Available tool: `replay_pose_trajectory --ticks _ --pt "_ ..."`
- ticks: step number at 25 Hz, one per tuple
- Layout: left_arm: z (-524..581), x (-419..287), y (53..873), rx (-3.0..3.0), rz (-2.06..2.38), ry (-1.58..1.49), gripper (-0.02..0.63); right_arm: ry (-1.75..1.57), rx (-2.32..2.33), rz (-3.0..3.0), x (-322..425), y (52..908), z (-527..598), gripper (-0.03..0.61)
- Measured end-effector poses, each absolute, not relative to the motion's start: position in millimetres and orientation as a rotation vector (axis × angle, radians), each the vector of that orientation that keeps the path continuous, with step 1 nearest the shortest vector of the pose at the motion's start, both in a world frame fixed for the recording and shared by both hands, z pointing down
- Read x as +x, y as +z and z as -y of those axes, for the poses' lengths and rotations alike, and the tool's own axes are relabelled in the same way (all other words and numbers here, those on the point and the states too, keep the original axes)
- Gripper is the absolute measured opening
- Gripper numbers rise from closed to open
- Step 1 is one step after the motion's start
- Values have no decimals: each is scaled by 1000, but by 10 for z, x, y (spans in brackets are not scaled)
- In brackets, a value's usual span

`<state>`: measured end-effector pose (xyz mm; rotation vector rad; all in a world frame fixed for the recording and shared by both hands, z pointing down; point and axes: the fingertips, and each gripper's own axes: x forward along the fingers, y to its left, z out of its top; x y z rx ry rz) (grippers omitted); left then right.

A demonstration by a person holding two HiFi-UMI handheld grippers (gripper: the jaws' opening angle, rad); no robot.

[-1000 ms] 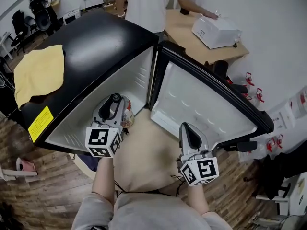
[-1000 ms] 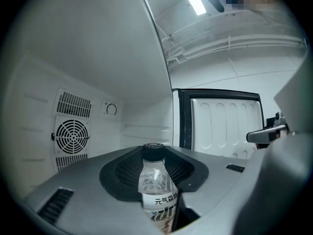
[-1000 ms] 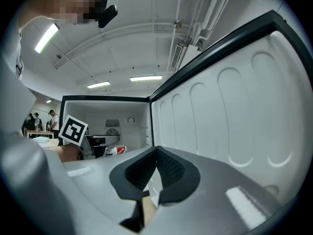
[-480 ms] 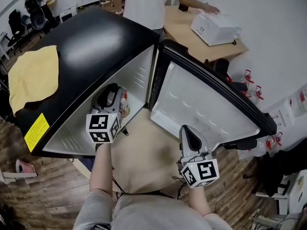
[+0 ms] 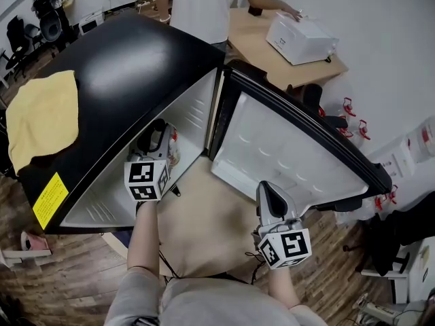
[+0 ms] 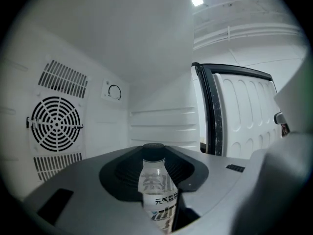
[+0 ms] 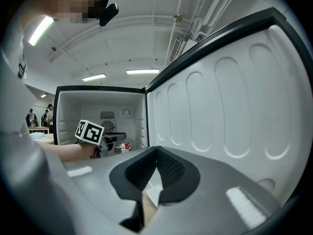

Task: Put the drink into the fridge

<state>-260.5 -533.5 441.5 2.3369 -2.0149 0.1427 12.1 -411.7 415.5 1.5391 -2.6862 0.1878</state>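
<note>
The drink is a clear bottle (image 6: pixel 157 194) with a dark cap and a printed label. It stands upright between the jaws of my left gripper (image 6: pixel 154 173), which is shut on it. In the head view this gripper (image 5: pixel 158 143) reaches into the open black fridge (image 5: pixel 122 66), with the bottle (image 5: pixel 174 149) showing at its right side. My right gripper (image 5: pixel 267 190) hangs shut and empty in front of the open fridge door (image 5: pixel 285 148). Looking from the right gripper (image 7: pixel 155 153), I see the left gripper (image 7: pixel 108 139) and the bottle (image 7: pixel 122 149) inside the fridge.
The white fridge interior has a round fan grille (image 6: pixel 56 124) and a dial (image 6: pixel 114 91) on its back wall. A yellow cloth (image 5: pixel 41 114) lies on the fridge top. Behind the fridge, a person in white (image 5: pixel 197 5) stands by a wooden table with a white box (image 5: pixel 302 38).
My left gripper has carried the bottle a little deeper into the fridge. The right gripper has hardly moved.
</note>
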Motion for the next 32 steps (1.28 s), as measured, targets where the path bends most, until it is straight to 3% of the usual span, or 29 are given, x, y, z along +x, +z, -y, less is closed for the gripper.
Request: replay_pose_trajectory --ticks 20,25,32 --pt "5024 -2543 4438 2315 2043 207 170 182 1472 2766 12 4056 4021 11" --pt "4737 -2601 4300 2249 2129 152 17 176 1444 2804 11 3999 3953 11" --pt "4243 -2498 4146 2224 2144 87 8 145 1377 2868 -35 3901 3832 11"
